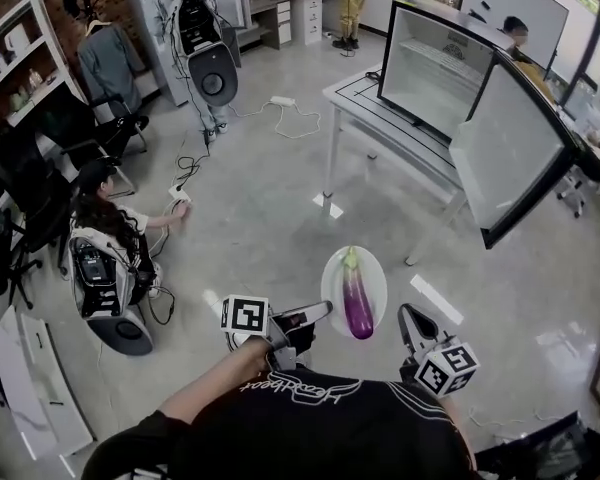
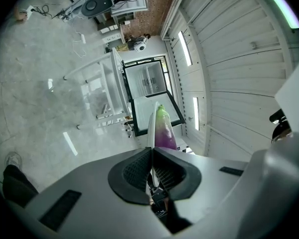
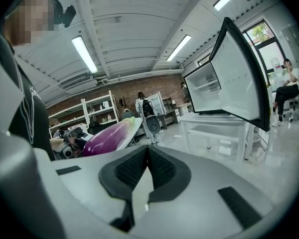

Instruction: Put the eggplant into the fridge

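Note:
A purple eggplant (image 1: pixel 358 306) with a green stem lies on a white oval plate (image 1: pixel 336 280), carried in the air between both grippers. My left gripper (image 1: pixel 318 314) is shut on the plate's left rim and my right gripper (image 1: pixel 407 316) is shut on its right rim. In the left gripper view the plate (image 2: pixel 151 129) runs edge-on out of the shut left gripper (image 2: pixel 152 169), with the eggplant (image 2: pixel 164 133) beyond. The right gripper view shows the eggplant (image 3: pixel 107 137) on the plate (image 3: pixel 132 127) left of the right gripper (image 3: pixel 146 166). Ahead, the fridge (image 1: pixel 436 66) stands on a white table (image 1: pixel 368 110) with its door (image 1: pixel 508 154) swung open.
A person (image 1: pixel 102 230) sits on the floor at the left, beside a backpack and cables. Shelves (image 1: pixel 20 58) and office chairs line the left wall. A power strip (image 1: pixel 282 101) with its cord lies on the floor near the table's legs. More people are at the back and right.

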`<state>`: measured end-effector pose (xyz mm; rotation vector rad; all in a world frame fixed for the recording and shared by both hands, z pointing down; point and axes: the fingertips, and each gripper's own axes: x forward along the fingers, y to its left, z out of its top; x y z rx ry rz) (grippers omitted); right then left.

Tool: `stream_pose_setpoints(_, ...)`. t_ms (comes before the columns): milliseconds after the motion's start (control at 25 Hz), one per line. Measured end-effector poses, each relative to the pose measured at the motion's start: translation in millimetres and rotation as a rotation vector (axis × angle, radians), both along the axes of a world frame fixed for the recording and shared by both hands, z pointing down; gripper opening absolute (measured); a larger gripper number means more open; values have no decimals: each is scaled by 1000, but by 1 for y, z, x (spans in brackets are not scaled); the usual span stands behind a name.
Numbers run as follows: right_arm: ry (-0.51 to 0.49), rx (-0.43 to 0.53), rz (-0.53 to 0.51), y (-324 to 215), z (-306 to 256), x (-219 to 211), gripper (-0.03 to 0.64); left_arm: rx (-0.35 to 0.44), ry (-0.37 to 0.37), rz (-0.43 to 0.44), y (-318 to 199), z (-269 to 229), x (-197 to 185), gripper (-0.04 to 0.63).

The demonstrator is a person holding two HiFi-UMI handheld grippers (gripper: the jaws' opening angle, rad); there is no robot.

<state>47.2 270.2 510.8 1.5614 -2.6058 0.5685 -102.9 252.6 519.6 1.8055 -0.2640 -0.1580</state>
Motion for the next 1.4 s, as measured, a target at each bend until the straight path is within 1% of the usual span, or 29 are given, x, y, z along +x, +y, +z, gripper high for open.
stream_pose_setpoints(280,-9,4,33,-68,-12,-18,6,28,1,9,-74,-18,-23,18)
stream_pose_setpoints(520,1,13,66,-109,-17,-29,6,38,6,31,-114,-21,-38,18)
stream_pose_setpoints(720,10,19,82,-134,-17,-44,6,23,-1,23,-141,-15,-57,17)
stream_pose_setpoints(920,21,21,71,-146,-19,-62,6,16,25,4,-156,-16,-78,17)
stream_pose_setpoints(1040,18,25,76,-153,-19,-68,6,28,26,6,-162,-18,-87,18)
stream_pose_setpoints(1240,35,25,55,-162,-22,-87,6,29,37,-19,-170,-20,-108,17)
stream_pose_setpoints(1400,47,19,50,-164,-21,-91,6,22,44,-28,-172,-17,-114,17)
